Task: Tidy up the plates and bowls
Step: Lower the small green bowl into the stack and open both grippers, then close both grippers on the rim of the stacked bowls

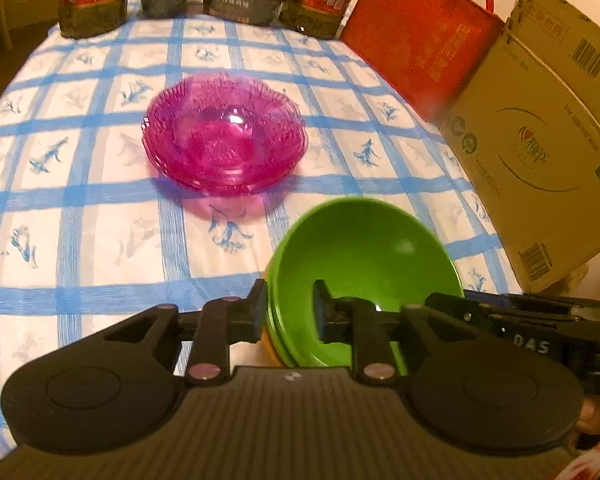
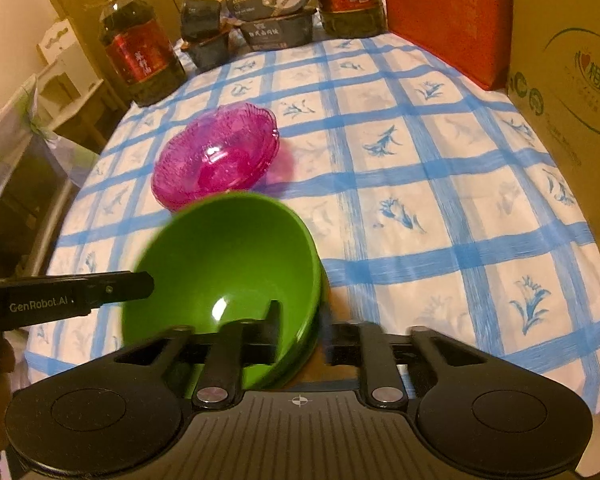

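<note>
A stack of green bowls [image 1: 364, 268] is at the near edge of the table, tilted, with an orange piece showing under it. My left gripper [image 1: 290, 308] is shut on the stack's left rim, one finger outside and one inside. My right gripper [image 2: 302, 330] is shut on the stack's right rim [image 2: 228, 272] the same way. A stack of clear pink ribbed bowls [image 1: 224, 136] stands mid-table beyond the green stack; it also shows in the right wrist view [image 2: 216, 156]. The other gripper's body shows in each view's edge.
The table has a blue-checked white cloth [image 1: 80, 184]. A cardboard box [image 1: 540, 152] and a red bag [image 1: 416, 36] stand along the right side. Oil bottles [image 2: 140, 52] and food tubs [image 2: 272, 4] line the far edge.
</note>
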`<state>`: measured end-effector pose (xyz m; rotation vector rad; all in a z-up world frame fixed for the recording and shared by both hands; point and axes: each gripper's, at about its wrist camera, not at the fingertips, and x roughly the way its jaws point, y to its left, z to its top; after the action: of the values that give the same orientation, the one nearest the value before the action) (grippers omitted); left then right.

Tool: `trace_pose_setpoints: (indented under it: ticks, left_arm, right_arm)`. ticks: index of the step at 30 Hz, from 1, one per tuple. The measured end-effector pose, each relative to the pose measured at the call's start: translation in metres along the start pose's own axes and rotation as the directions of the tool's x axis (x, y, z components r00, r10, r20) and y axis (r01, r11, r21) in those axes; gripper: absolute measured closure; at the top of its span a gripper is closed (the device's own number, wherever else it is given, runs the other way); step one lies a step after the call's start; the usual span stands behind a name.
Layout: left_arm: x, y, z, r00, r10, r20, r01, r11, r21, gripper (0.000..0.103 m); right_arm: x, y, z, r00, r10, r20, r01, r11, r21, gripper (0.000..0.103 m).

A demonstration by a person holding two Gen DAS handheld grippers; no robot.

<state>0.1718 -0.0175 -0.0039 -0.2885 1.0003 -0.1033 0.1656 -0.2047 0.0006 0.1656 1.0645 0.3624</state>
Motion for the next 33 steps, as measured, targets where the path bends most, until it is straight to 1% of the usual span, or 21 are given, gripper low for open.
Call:
trace_pose_setpoints:
  ticks: [1, 4, 9, 11, 13, 17, 20, 22, 27, 33]
  left_arm:
    - [-0.003, 0.000, -0.001, 1.000, 0.005, 0.014, -0.005, 1.000, 0.000, 0.076]
    - [-0.012, 0.004, -0.007, 1.000, -0.005, 0.031, 0.006, 0.999, -0.031, 0.072]
    - [-0.030, 0.011, -0.023, 0.998, -0.010, 0.056, 0.014, 0.997, -0.077, 0.068]
    - [-0.037, 0.014, -0.029, 0.998, -0.011, 0.069, 0.018, 0.995, -0.095, 0.063]
    - [-0.043, 0.016, -0.036, 0.997, -0.014, 0.078, 0.022, 0.994, -0.104, 0.055]
    - [-0.050, 0.017, -0.049, 0.997, -0.010, 0.073, 0.018, 0.993, -0.115, 0.053]
    - [-0.053, 0.017, -0.059, 0.998, -0.003, 0.064, 0.011, 0.993, -0.119, 0.050]
    - [-0.055, 0.017, -0.065, 0.998, -0.006, 0.060, 0.013, 0.992, -0.128, 0.045]
    - [-0.059, 0.016, -0.077, 0.998, -0.011, 0.059, 0.018, 0.991, -0.134, 0.039]
    - [-0.062, 0.014, -0.084, 0.998, -0.014, 0.060, 0.022, 0.991, -0.134, 0.037]
  right_arm:
    - [-0.003, -0.002, -0.001, 1.000, 0.005, 0.009, -0.005, 1.000, 0.015, 0.052]
    - [-0.013, -0.006, -0.006, 0.999, 0.017, 0.032, -0.019, 0.998, 0.062, 0.051]
    - [-0.028, -0.008, -0.020, 0.998, 0.034, 0.043, -0.038, 0.994, 0.101, 0.049]
    - [-0.033, -0.008, -0.026, 0.998, 0.033, 0.045, -0.038, 0.993, 0.115, 0.048]
    - [-0.037, -0.008, -0.033, 0.999, 0.034, 0.042, -0.039, 0.992, 0.123, 0.046]
    - [-0.043, -0.004, -0.046, 0.999, 0.032, 0.030, -0.035, 0.993, 0.114, 0.044]
    - [-0.047, 0.001, -0.054, 0.999, 0.019, 0.027, -0.022, 0.995, 0.094, 0.042]
    - [-0.048, 0.003, -0.059, 1.000, 0.015, 0.023, -0.017, 0.996, 0.089, 0.039]
    - [-0.051, 0.003, -0.069, 1.000, 0.018, 0.016, -0.019, 0.995, 0.101, 0.036]
    - [-0.054, 0.002, -0.076, 1.000, 0.020, 0.006, -0.020, 0.993, 0.116, 0.035]
